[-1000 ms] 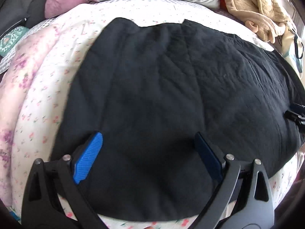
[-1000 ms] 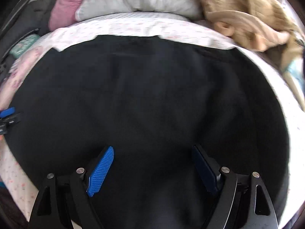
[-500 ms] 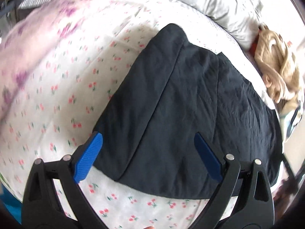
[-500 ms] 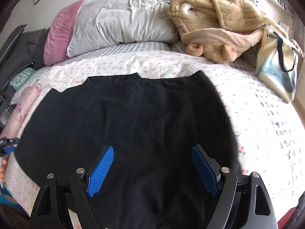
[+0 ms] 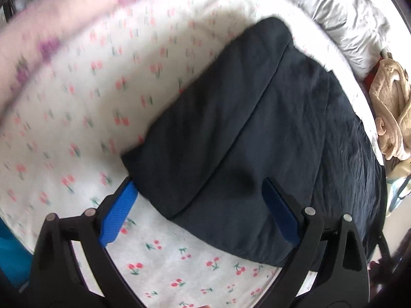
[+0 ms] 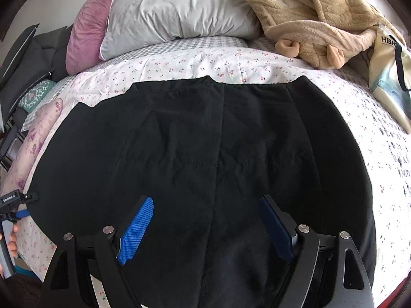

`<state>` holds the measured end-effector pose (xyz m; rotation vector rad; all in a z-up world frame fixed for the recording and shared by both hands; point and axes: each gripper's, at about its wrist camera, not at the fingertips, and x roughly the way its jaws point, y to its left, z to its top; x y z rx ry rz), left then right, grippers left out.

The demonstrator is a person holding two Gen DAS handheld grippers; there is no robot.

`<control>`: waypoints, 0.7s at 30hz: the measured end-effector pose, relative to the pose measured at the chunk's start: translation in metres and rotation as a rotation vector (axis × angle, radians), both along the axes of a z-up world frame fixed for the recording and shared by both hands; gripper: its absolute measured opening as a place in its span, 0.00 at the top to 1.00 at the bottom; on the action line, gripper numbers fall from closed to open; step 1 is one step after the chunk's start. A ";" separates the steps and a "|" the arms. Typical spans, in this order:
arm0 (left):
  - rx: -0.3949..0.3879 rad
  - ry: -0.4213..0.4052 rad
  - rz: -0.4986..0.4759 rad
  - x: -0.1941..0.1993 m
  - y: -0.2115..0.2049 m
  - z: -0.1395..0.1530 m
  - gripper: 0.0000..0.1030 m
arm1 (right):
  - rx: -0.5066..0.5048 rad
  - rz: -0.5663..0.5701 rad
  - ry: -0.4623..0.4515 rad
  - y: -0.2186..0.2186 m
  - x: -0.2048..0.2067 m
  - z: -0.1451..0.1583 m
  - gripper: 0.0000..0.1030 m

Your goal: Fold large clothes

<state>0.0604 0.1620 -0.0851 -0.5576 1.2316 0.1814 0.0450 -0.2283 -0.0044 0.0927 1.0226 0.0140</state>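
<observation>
A large black garment (image 5: 257,128) (image 6: 205,141) lies spread flat on the cherry-print bed sheet (image 5: 77,128). My left gripper (image 5: 199,184) is open at the garment's near left corner. That corner lies between its blue pads without being pressed. In the right wrist view the left gripper (image 6: 28,205) shows at the far left edge of the cloth, held by a hand (image 6: 11,241). My right gripper (image 6: 205,200) hangs open above the garment's near edge with only cloth below it.
A grey pillow (image 6: 179,7) and a pink pillow (image 6: 87,30) lie at the head of the bed. A tan fleece robe (image 6: 321,12) and a tote bag (image 6: 390,77) sit at the back right. A floral pink blanket (image 6: 33,141) runs along the left side.
The left gripper swung left and rolled, from over the garment's middle to its near left corner. The right gripper rose, so the whole garment shows. Both stayed open.
</observation>
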 end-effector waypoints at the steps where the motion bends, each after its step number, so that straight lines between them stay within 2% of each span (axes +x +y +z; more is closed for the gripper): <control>1: -0.034 0.009 0.005 0.000 0.001 -0.004 0.06 | 0.002 0.001 0.008 0.001 0.001 -0.002 0.17; 3: -0.143 0.010 0.027 -0.002 0.004 -0.016 0.06 | 0.002 0.007 0.013 0.005 0.004 -0.005 0.17; 12: -0.199 -0.167 0.047 0.004 0.003 -0.013 0.06 | 0.003 0.027 0.028 0.017 0.005 -0.010 0.17; 16: -0.196 -0.215 0.042 0.007 0.004 -0.013 0.14 | 0.006 0.033 0.033 0.019 0.005 -0.012 0.17; 21: -0.194 -0.261 0.007 0.019 0.003 -0.015 0.15 | -0.006 0.055 0.048 0.028 0.006 -0.016 0.17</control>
